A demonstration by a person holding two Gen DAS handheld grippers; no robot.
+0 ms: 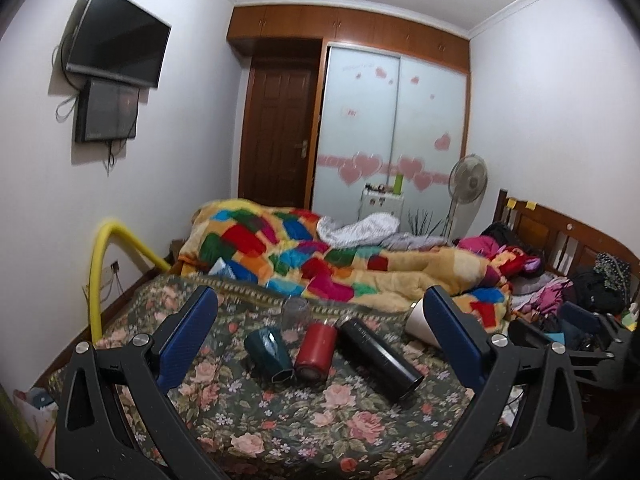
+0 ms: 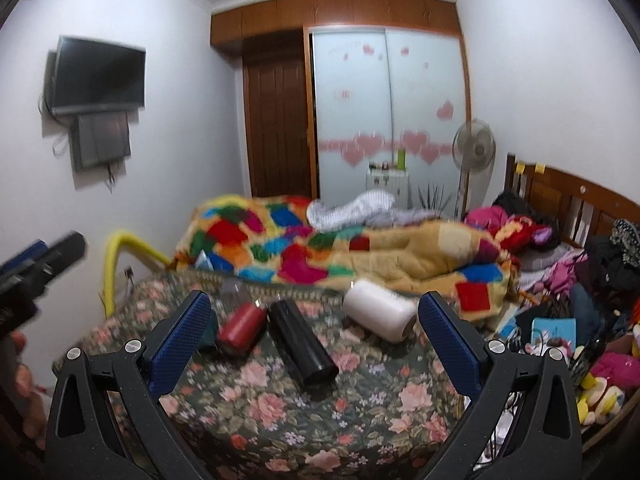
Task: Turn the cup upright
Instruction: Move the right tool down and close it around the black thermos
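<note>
Several cups lie on their sides on the floral bedspread (image 1: 280,420): a teal cup (image 1: 267,354), a red cup (image 1: 316,350), a long black cup (image 1: 380,358) and a white cup (image 1: 418,322), partly hidden by my left gripper's right finger. A clear glass (image 1: 295,313) stands behind them. My left gripper (image 1: 320,308) is open and empty, above and in front of the cups. In the right wrist view the red cup (image 2: 242,328), black cup (image 2: 302,346) and white cup (image 2: 380,314) show. My right gripper (image 2: 314,308) is open and empty. The left gripper shows at the left edge (image 2: 36,268).
A colourful patchwork quilt (image 1: 340,264) is heaped behind the cups. Clothes and toys (image 2: 592,320) are piled at the right by the wooden headboard (image 2: 580,200). A yellow tube (image 1: 100,272) curves at the bed's left edge. A fan (image 1: 466,184) stands by the wardrobe.
</note>
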